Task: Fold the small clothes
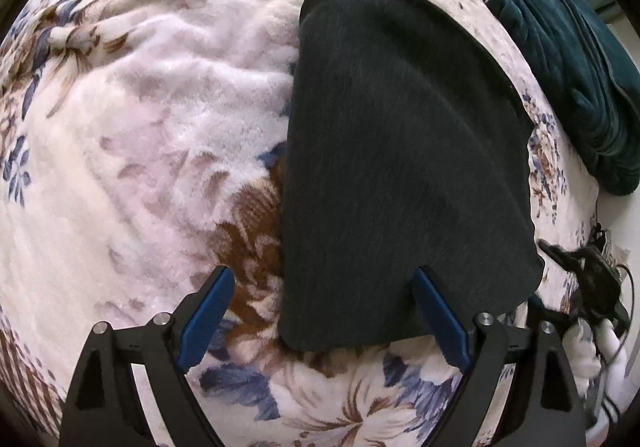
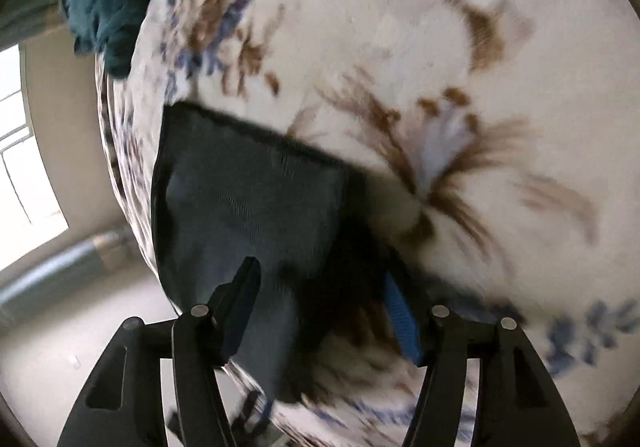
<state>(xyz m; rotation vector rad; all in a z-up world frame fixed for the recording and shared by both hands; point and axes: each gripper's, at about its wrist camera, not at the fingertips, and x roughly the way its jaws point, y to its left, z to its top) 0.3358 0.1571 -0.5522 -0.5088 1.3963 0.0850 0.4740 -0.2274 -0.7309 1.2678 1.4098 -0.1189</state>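
- L gripper (image 1: 324, 275): jaws wide, nothing held; its right finger (image 1: 438, 317) sits over the near edge of the dark folded garment (image 1: 404, 151), left finger over bare blanket.
- R gripper (image 2: 320, 287): jaws part open, straddling the garment's (image 2: 248, 199) corner; grip unclear, view blurred.
- Garment lies flat on the floral fleece blanket (image 1: 152, 119), near its edge.
- Teal cloth (image 1: 560, 59) bunched at the blanket's far side, apart from the garment.

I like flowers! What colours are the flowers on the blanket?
Brown and blue on a cream blanket, clearest in the left wrist view.
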